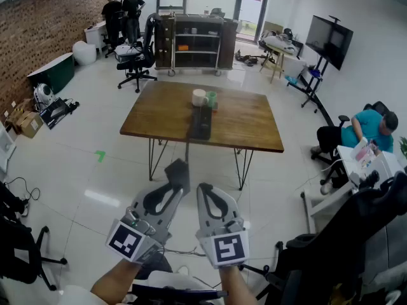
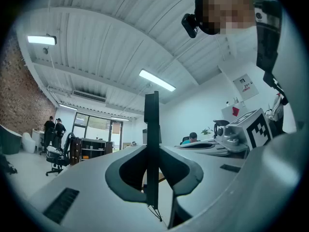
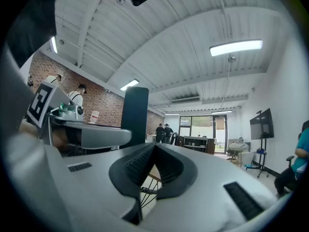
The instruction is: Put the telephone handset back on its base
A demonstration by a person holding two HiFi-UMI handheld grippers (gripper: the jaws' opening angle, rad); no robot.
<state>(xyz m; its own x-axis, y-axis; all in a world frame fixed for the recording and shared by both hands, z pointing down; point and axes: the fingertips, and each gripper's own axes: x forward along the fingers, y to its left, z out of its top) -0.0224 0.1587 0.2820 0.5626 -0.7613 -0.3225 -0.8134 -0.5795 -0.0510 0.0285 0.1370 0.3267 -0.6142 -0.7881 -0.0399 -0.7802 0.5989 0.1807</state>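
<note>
Dark and flat, a thin piece that looks like the handset [image 1: 178,172] stands upright between the jaws of the left gripper [image 1: 173,186], low in the middle of the head view. In the left gripper view both pads press on its narrow sides, and it rises above the jaw tips as a slim black bar. The right gripper [image 1: 205,190] sits just beside the left one, to its right. In its own view its ribbed pads meet at the tips with nothing between them.

Both grippers are well apart from the wooden table [image 1: 254,122], which fills the centre of the head view on thin metal legs. On the table lies a dark oblong thing [image 1: 200,124], probably the telephone base, too small to make out further. Just behind it stand a white cup [image 1: 199,97] and a green cup [image 1: 211,98], side by side. A person in a teal shirt [image 1: 365,129] sits at the right edge.
</note>
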